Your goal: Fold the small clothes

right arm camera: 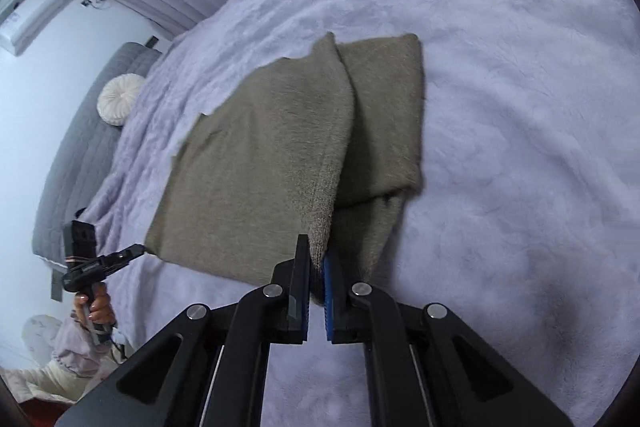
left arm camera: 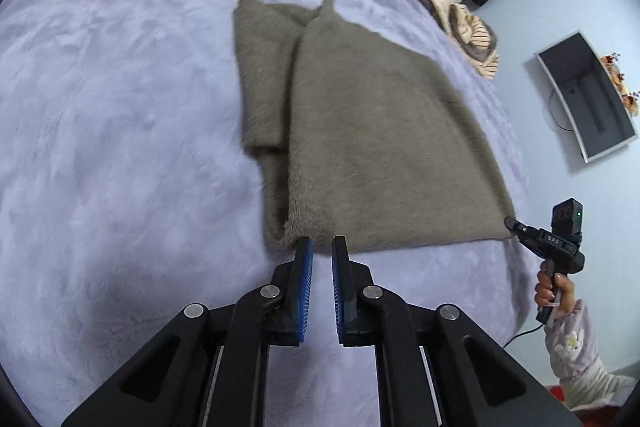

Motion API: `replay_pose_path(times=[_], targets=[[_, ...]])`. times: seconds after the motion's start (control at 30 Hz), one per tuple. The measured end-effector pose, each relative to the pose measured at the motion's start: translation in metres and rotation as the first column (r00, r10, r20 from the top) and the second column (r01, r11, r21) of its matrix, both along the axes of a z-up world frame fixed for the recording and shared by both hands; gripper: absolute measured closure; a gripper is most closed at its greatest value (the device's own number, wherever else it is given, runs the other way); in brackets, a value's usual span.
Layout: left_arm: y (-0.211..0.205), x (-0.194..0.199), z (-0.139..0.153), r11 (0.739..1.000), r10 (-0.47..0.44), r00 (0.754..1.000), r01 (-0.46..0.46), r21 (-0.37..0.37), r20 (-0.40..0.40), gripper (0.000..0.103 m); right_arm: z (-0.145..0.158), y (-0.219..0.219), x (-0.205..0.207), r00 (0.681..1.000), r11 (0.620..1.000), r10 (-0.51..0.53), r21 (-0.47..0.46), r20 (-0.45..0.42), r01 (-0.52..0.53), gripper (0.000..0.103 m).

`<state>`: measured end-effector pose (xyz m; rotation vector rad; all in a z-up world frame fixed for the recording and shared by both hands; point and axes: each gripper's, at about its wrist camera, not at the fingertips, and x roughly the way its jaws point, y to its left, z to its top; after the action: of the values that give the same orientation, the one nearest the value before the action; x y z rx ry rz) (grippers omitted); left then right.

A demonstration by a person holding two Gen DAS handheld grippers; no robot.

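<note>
Two grippers are at the near edge of a grey-brown knit top (left arm camera: 380, 147). The top lies partly folded on a soft purple bed cover (left arm camera: 120, 107), with one side flap laid over the middle. The right gripper (right arm camera: 317, 255) is squeezed tight on the top's near hem, by its right corner. The left gripper (left arm camera: 322, 247) is at the near left corner with its jaws pulled close. I cannot tell if it has any cloth. More clothes (left arm camera: 460, 11) lie far away.
</note>
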<state>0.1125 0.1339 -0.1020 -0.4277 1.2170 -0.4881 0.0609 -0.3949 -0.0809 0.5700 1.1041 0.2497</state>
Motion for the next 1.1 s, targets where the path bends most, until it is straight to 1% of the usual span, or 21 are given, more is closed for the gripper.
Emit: replay_pose_path(times=[0.03,0.07,0.1,0.13,0.17,0.2,0.23,0.27,0.3,0.33,0.4,0.53,0.63,0.67,0.7,0.83,0.87,0.93,0.97,1.03,1.1], targets=[[0.005,-0.003,-0.004,0.999,0.030,1.000,-0.030,0.013,-0.007,0.092,-0.010,-0.004,-0.002,0.999,0.999,-0.035,0.004,-0.028,0.036,0.098],[0.009,-0.008,-0.004,0.998,0.062,0.998,-0.062,0.034,0.002,0.091,-0.018,-0.009,-0.005,0.996,0.996,-0.076,0.037,-0.038,0.078,0.097],[0.012,-0.011,-0.002,0.994,0.093,0.995,-0.094,0.061,0.020,0.091,-0.019,-0.013,-0.009,0.993,0.991,-0.114,0.073,-0.032,0.116,0.097],[0.014,-0.014,0.002,0.990,0.107,0.994,-0.110,0.087,0.036,0.089,-0.017,-0.015,-0.013,0.990,0.986,-0.141,0.085,-0.024,0.143,0.097],[0.016,-0.015,0.006,0.988,0.109,0.993,-0.114,0.108,0.051,0.064,-0.014,-0.016,-0.017,0.987,0.984,-0.158,0.077,-0.018,0.159,0.093],[0.016,-0.016,0.012,0.983,0.115,0.991,-0.124,0.134,0.074,0.040,-0.010,-0.016,-0.020,0.985,0.984,-0.170,0.057,-0.013,0.170,0.084],[0.016,-0.018,0.020,0.973,0.133,0.982,-0.155,0.171,0.131,0.006,-0.006,-0.017,-0.022,0.983,0.983,-0.181,0.035,-0.007,0.182,0.076],[0.015,-0.023,0.031,0.967,0.136,0.968,-0.177,0.186,0.210,0.004,-0.003,-0.018,-0.025,0.981,0.981,-0.195,0.025,0.002,0.195,0.060],[0.011,-0.023,0.036,0.970,0.105,0.962,-0.156,0.187,0.253,0.004,0.001,-0.020,-0.029,0.978,0.978,-0.208,0.036,0.019,0.207,0.053],[0.007,-0.022,0.040,0.974,0.076,0.963,-0.128,0.187,0.260,0.004,0.006,-0.021,-0.032,0.976,0.975,-0.215,0.055,0.034,0.213,0.053],[0.000,-0.017,0.041,0.980,0.055,0.967,-0.101,0.174,0.248,0.004,0.012,-0.022,-0.034,0.972,0.971,-0.227,0.085,0.056,0.221,0.053],[-0.015,-0.001,0.032,0.984,0.037,0.975,-0.073,0.162,0.219,0.004,0.016,-0.025,-0.019,0.964,0.965,-0.258,0.071,0.068,0.253,0.053],[-0.017,0.006,0.020,0.989,0.054,0.983,-0.076,0.123,0.176,0.005,0.010,-0.017,-0.001,0.962,0.961,-0.272,0.060,0.029,0.270,0.053],[-0.019,0.009,0.018,0.990,0.056,0.984,-0.076,0.115,0.170,0.005,0.009,-0.012,0.004,0.959,0.959,-0.283,0.029,0.006,0.283,0.053],[-0.021,0.010,0.018,0.991,0.053,0.984,-0.073,0.112,0.172,0.005,0.011,-0.006,0.006,0.959,0.959,-0.283,0.007,0.005,0.283,0.053],[-0.023,0.015,0.017,0.994,0.005,0.983,-0.026,0.110,0.184,0.005,0.040,0.043,-0.002,0.982,0.989,-0.144,-0.023,0.123,0.148,0.053],[-0.023,0.017,0.016,0.995,-0.004,0.984,-0.015,0.102,0.176,0.005,0.044,0.059,-0.005,0.985,0.995,-0.101,0.005,0.138,0.101,0.053],[-0.021,0.021,0.010,0.997,-0.014,0.989,0.002,0.082,0.150,0.006,0.038,0.094,-0.008,0.993,0.992,-0.017,0.130,0.114,0.002,0.053],[-0.021,0.023,0.008,0.997,-0.012,0.990,0.001,0.077,0.143,0.010,0.028,0.114,-0.009,0.997,0.975,0.020,0.217,0.078,-0.037,0.053],[-0.021,0.025,0.006,0.999,-0.016,0.991,0.009,0.053,0.132,0.012,0.007,0.153,-0.012,0.996,0.944,0.082,0.320,0.017,-0.083,0.053],[-0.023,0.026,0.006,1.000,-0.030,0.990,0.028,0.013,0.137,0.012,-0.011,0.184,-0.012,0.993,0.932,0.112,0.349,-0.022,-0.097,0.053]])
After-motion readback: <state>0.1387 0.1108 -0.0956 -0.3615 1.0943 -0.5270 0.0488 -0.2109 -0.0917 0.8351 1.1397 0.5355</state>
